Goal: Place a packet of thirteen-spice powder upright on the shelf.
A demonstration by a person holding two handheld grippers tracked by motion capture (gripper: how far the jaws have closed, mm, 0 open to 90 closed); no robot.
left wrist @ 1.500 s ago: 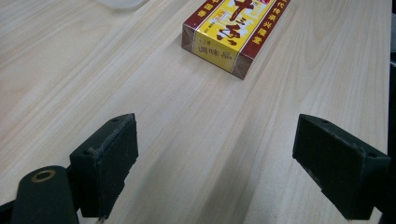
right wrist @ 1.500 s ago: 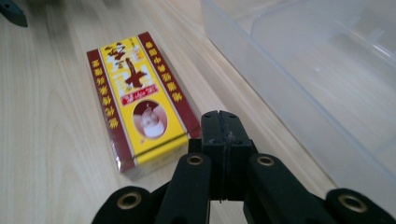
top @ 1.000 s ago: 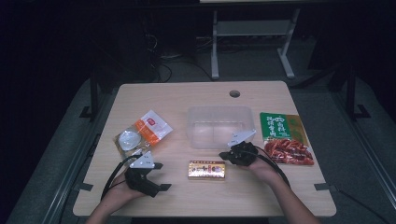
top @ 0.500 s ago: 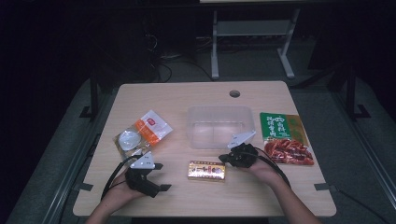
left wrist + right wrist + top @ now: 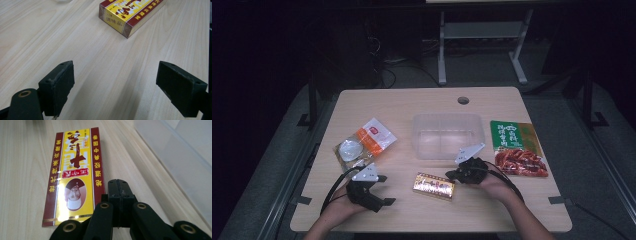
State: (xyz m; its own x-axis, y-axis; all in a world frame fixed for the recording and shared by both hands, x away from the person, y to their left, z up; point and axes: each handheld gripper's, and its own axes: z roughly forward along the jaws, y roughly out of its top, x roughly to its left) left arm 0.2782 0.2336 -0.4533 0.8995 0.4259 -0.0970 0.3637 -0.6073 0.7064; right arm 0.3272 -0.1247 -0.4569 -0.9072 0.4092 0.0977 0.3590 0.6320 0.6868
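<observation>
Nearest to me, low in the high view, my left gripper (image 5: 384, 190) sits at the lower left of the worktop (image 5: 422, 102), held in a hand that comes in from the bottom edge. In the left gripper view I see its fingers (image 5: 58, 87) spread wide apart with only bare wood between them. The red and yellow box (image 5: 130, 12) lies beyond them at the top of that frame, well apart from both pads.

To the right of it in the high view, my right gripper (image 5: 451, 175) rests in the lower middle, its tip pointing left toward the box (image 5: 434, 185), which lies flat just left of that tip. In the right gripper view I see the fingers (image 5: 119, 195) pressed together with nothing between them. The box (image 5: 75, 172) lies just beside them on the left of that frame; I cannot tell whether the tip touches its edge.

Farther up the high view, a clear plastic container (image 5: 447, 136) stands in the middle of the worktop, its wall showing at the upper right of the right gripper view. An orange and white packet (image 5: 364, 144) lies at centre left, and a green and red food pouch (image 5: 516, 147) lies at centre right, just beyond the right hand.
</observation>
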